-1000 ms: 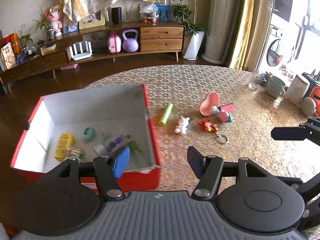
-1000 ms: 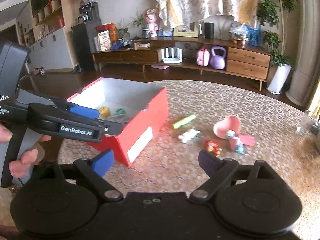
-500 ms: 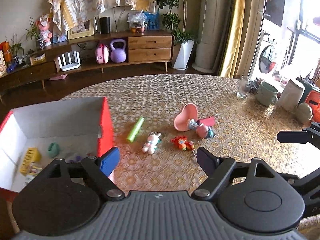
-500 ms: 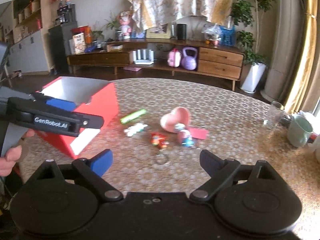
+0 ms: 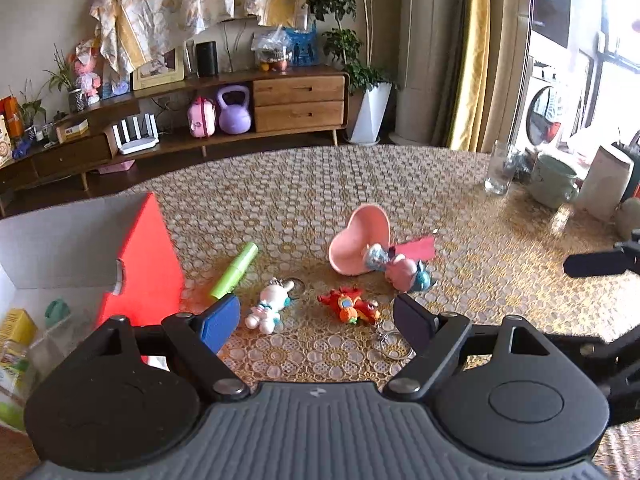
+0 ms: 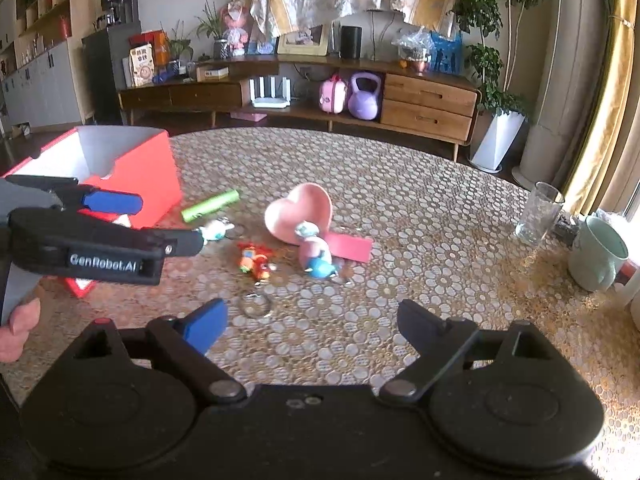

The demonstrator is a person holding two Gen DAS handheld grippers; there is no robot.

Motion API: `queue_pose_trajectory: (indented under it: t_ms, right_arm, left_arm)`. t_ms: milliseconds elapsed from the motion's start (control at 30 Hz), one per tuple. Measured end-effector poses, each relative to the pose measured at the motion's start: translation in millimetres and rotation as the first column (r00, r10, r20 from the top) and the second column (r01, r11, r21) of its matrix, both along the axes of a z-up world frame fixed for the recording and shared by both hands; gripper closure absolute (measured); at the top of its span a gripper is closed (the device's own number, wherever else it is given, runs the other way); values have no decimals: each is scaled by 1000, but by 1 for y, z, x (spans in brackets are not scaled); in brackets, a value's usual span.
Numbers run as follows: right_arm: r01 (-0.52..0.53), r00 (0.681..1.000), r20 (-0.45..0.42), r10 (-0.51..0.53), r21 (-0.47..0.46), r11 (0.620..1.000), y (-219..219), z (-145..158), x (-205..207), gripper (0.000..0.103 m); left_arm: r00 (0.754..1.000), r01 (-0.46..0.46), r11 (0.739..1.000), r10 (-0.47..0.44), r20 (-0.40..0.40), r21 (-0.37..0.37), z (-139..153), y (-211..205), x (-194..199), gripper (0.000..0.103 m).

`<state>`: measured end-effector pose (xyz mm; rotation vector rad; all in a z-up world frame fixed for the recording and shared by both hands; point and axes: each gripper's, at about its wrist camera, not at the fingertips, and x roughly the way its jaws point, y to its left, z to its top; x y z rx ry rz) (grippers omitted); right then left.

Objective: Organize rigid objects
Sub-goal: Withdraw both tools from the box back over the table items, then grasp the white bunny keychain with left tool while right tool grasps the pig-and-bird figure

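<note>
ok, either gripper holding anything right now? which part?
Nothing held. Left gripper and right gripper both stand open and empty above the table.

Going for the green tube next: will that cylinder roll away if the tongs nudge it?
Probably. The green plastic cylinder lies on its side on the lace-patterned tablecloth, so a sideways nudge may roll it. It looks smooth and rigid, so it may slip unless gripped across its middle.

red box [image 5: 140, 264] cut off at left edge, contents partly hidden

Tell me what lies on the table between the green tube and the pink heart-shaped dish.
In the left wrist view only bare patterned tablecloth separates the green tube from the pink heart-shaped dish; the white bunny keychain and red toy keychain lie nearer the camera.
</note>
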<state>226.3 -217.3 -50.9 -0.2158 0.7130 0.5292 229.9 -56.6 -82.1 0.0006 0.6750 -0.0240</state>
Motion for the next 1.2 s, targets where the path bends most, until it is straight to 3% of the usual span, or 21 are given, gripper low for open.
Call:
queue_pose_trajectory:
  t_ms: [333,600,800,1100,1200]
  right_arm:
    - [-28,1000,-10,28,-16,999,17,-29,41,23]
    - [-57,998,-25,56,-31,998,36,-48,63,31]
    - [-47,998,-42,47,-13,999,44,-55,78,35]
    - [-27,998,-58,27,-4,1000,54,-63,92,45]
    - [-13,998,-69,13,-1,1000,54,-67,96,49]
  left_arm:
    - [998,-51,999,51,-44,-5,-35,9,33,19]
    - [997,-71,997,71,-34,-1,-49,20,48,20]
    - [997,-65,998,65,-45,3,-59,21,59,36]
    - [998,-56,998,57,-38,18,-67,21,68,40]
    - [998,-58,998,59,-37,35,-68,20,71,54]
